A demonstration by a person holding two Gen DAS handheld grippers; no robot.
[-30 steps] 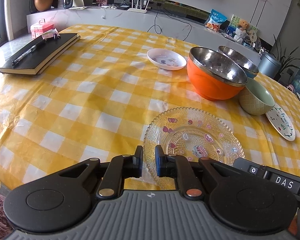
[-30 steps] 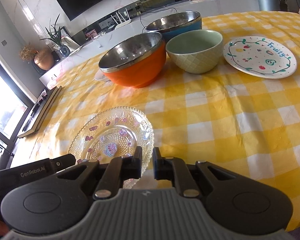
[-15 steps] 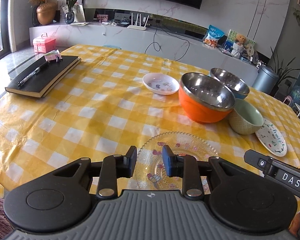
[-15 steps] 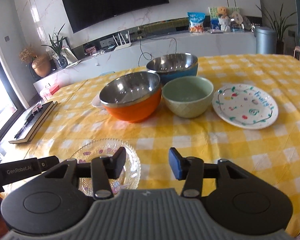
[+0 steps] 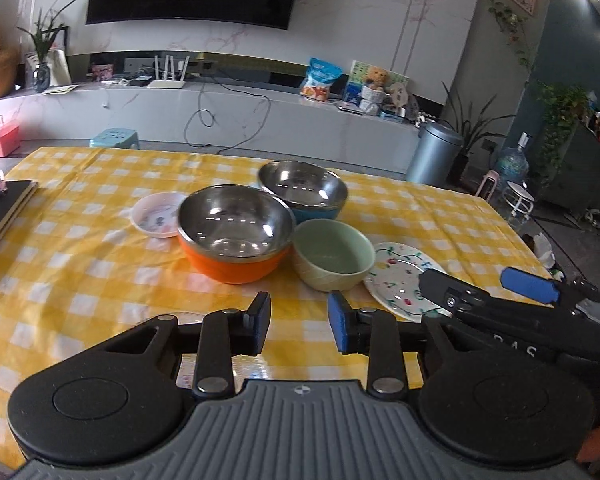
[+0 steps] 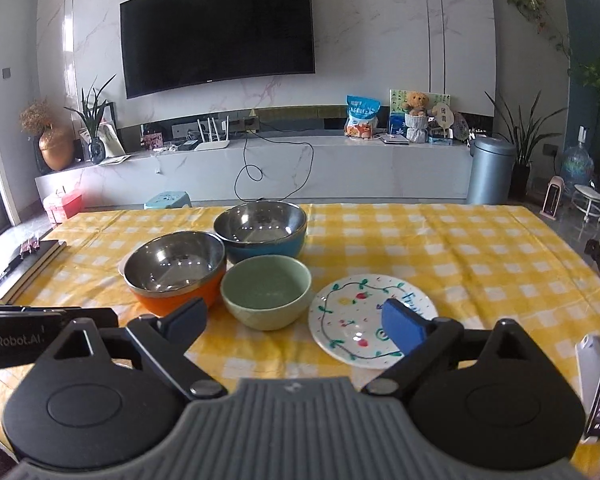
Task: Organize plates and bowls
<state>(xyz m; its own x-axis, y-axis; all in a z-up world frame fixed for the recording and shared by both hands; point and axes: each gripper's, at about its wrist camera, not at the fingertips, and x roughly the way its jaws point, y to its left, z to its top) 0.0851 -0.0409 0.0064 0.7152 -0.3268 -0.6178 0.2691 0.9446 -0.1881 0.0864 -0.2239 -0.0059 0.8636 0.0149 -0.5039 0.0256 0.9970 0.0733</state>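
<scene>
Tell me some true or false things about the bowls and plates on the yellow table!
1. The orange bowl is shiny metal inside. True.
2. The green bowl sits inside the blue bowl. False: it stands on the tablecloth in front of it.
3. The fruit plate lies right of the green bowl. True.
4. The right gripper is holding a plate. False: its jaws are wide open and empty.
5. The left gripper is open. True.
</scene>
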